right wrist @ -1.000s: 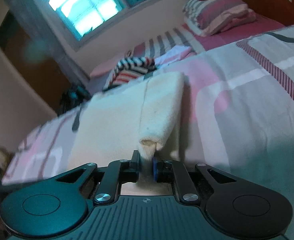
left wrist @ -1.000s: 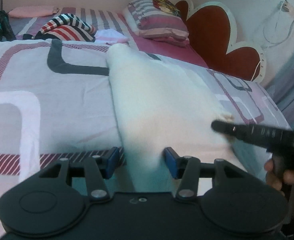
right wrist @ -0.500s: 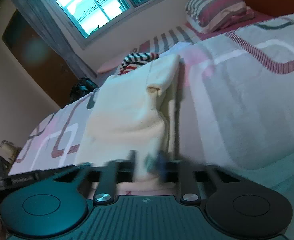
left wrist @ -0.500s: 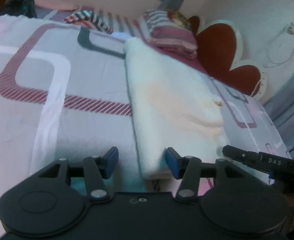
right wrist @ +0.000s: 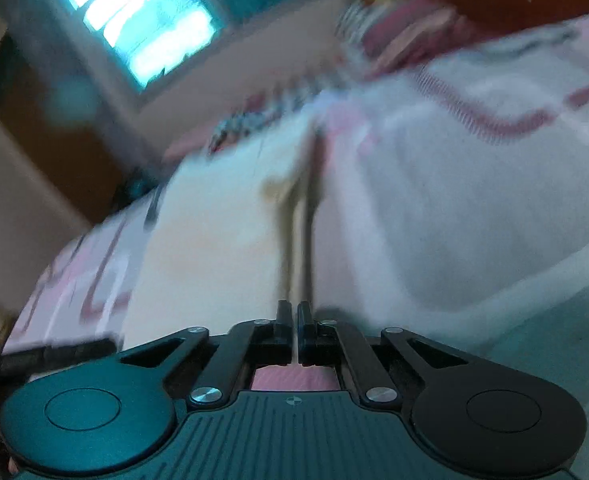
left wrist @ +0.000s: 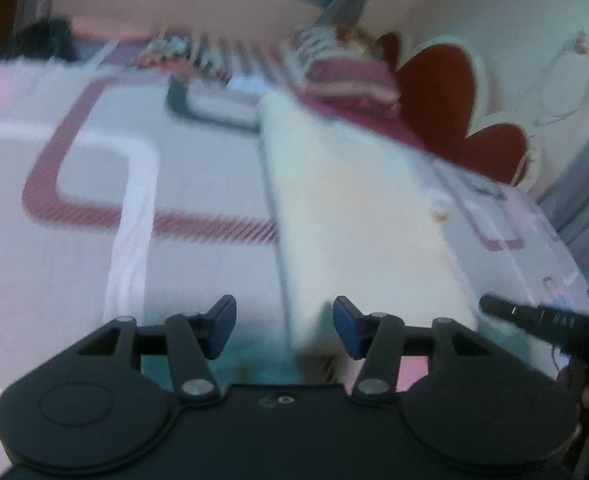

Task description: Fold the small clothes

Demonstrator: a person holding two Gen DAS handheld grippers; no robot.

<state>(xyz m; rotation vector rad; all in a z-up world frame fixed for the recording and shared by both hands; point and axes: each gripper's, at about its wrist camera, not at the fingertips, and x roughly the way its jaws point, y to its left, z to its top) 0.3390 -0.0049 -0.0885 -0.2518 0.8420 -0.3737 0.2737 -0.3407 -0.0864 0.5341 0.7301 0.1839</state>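
Both views are pretty blurry. My left gripper (left wrist: 284, 327) is released, jaws apart over the near edge of the cream garment (left wrist: 354, 216), which lies folded long on the bedspread (left wrist: 94, 200), running toward 12 o'clock. My right gripper (right wrist: 293, 322) at 3 o'clock is clenched, nothing between the jaws.

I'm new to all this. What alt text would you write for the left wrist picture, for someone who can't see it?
A blurred view over the open left gripper shows a folded cream garment lying on a pink and white patterned bedspread, its near edge between the blue pads, untouched. The right gripper pokes in at right; a pillow and red headboard lie beyond.
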